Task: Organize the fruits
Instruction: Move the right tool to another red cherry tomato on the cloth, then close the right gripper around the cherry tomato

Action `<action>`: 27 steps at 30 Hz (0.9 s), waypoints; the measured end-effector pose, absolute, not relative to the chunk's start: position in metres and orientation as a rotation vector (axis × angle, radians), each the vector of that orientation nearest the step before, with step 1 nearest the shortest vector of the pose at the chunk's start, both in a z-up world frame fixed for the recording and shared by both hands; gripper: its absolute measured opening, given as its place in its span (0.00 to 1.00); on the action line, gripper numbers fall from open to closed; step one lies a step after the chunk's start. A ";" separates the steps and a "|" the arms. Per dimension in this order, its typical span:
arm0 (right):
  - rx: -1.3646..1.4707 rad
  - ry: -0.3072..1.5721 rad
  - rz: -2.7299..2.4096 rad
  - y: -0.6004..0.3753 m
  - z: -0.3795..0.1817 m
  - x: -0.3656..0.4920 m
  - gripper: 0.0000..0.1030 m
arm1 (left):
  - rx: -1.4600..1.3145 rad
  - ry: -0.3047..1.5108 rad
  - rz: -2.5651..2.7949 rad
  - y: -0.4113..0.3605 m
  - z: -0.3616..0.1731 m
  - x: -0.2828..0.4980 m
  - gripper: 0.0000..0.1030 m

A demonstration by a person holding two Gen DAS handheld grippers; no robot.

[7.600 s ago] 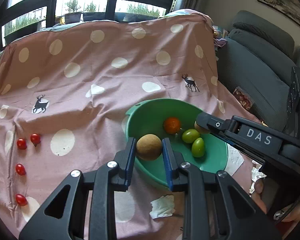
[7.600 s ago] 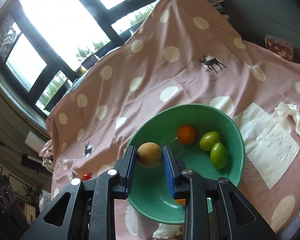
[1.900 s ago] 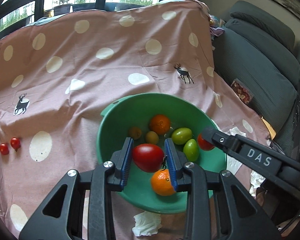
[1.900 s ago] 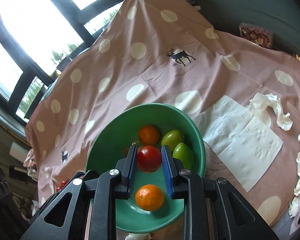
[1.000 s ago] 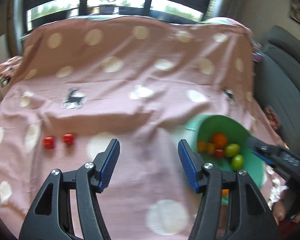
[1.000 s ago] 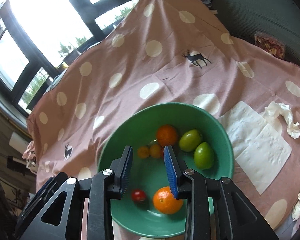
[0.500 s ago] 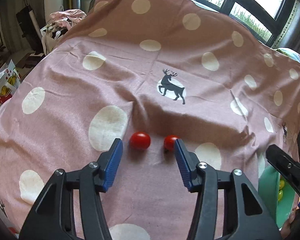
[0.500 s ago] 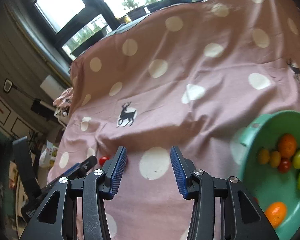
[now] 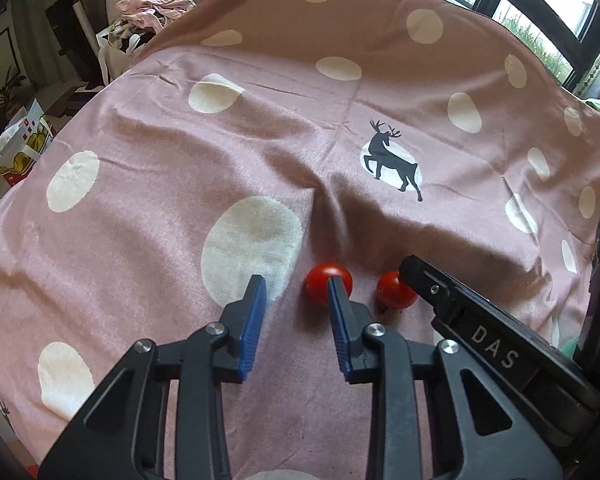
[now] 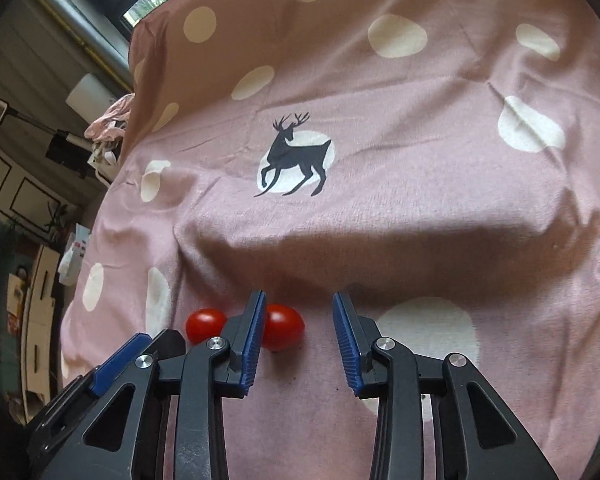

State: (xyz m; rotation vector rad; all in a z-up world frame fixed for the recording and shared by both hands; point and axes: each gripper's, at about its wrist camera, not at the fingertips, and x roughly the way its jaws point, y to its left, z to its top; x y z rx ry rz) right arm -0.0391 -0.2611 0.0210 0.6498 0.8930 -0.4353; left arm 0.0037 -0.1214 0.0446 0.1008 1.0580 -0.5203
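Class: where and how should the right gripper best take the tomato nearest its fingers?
Grip the tomato across its round middle, coming steeply from above. It lies on the cloth, half behind one finger of the right gripper, whose jaws are closing off-centre with nothing gripped; centre first. A second tomato sits close beside.

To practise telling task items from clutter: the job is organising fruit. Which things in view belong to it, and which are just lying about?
Belong to the job:
left cherry tomato
right cherry tomato

Just lying about:
spotted cloth
deer print
heap of clothes
printed bag on the floor
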 end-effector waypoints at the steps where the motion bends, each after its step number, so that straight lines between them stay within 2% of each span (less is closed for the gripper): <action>1: 0.660 0.888 -0.428 -0.262 0.021 -0.039 0.37 | 0.095 1.065 -0.526 -0.121 0.044 0.005 0.29; 11: 0.754 0.891 -0.357 -0.257 0.013 -0.039 0.37 | 0.061 1.058 -0.493 -0.108 0.048 0.009 0.29; 14: 0.763 0.886 -0.326 -0.255 0.010 -0.036 0.28 | 0.046 1.072 -0.496 -0.106 0.047 0.011 0.29; 18: 0.786 0.886 -0.321 -0.256 0.010 -0.038 0.27 | 0.034 1.071 -0.525 -0.109 0.050 0.008 0.29; 27: 0.806 0.777 -0.472 -0.287 0.050 -0.087 0.27 | 0.077 1.087 -0.610 -0.139 0.039 -0.002 0.29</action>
